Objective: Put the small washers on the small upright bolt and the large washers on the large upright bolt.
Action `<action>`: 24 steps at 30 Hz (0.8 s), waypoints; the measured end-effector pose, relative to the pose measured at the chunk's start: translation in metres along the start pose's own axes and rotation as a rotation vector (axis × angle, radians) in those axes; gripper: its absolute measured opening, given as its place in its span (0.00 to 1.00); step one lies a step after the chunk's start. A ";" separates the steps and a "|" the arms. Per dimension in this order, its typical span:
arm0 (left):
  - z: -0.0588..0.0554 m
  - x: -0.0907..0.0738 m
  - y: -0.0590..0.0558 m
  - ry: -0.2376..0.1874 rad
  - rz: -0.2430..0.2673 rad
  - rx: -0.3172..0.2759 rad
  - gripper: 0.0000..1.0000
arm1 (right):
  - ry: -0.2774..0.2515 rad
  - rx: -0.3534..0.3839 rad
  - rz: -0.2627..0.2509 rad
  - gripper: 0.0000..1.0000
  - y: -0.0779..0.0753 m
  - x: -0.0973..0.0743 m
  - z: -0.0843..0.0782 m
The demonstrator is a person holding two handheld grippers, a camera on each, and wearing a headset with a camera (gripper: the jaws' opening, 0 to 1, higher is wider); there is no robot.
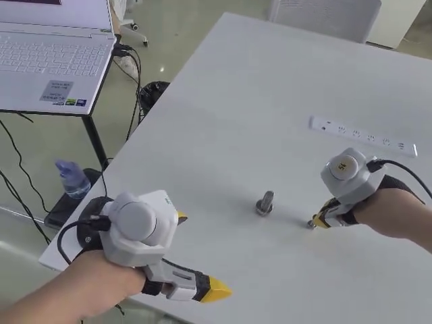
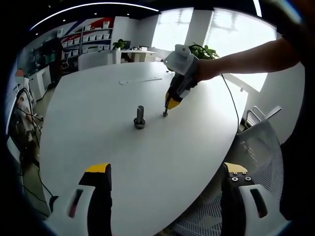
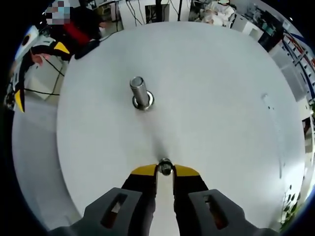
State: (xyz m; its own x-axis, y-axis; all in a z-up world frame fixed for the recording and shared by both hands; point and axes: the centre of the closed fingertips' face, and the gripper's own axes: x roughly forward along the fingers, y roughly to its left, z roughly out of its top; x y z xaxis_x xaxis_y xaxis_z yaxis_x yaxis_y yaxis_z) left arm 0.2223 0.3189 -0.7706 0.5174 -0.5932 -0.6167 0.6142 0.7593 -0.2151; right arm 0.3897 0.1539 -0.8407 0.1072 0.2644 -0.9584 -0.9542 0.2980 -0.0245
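- Your right gripper (image 3: 165, 170) has its yellow-tipped jaws pinched nearly together on a small round shiny metal piece (image 3: 165, 166) sitting on the white round table (image 3: 221, 98). Can't tell if it's a washer or the small bolt.
- Your left gripper (image 2: 166, 169) hangs over the near table edge, jaws spread wide, holding nothing.
- The large grey steel bolt (image 1: 264, 204) stands upright near the right gripper's tips, with a metal ring around its base.
- Farther out there's a white power strip (image 1: 361, 135) on the table and a silver laptop (image 1: 54, 54) on a separate desk to your left.
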 end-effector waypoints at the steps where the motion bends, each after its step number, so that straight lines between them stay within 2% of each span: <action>1: 0.000 0.000 0.000 -0.001 0.000 0.000 0.93 | 0.001 -0.001 0.000 0.12 0.000 0.001 0.000; 24: -0.012 -0.002 -0.002 0.022 -0.004 -0.014 0.90 | 0.021 -0.024 0.002 0.12 0.001 0.016 -0.005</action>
State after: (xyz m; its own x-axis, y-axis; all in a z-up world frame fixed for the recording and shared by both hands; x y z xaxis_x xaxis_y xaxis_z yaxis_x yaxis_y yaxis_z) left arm 0.2129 0.3218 -0.7776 0.5018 -0.5901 -0.6324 0.6078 0.7608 -0.2276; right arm 0.3888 0.1538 -0.8575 0.0999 0.2452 -0.9643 -0.9609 0.2753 -0.0296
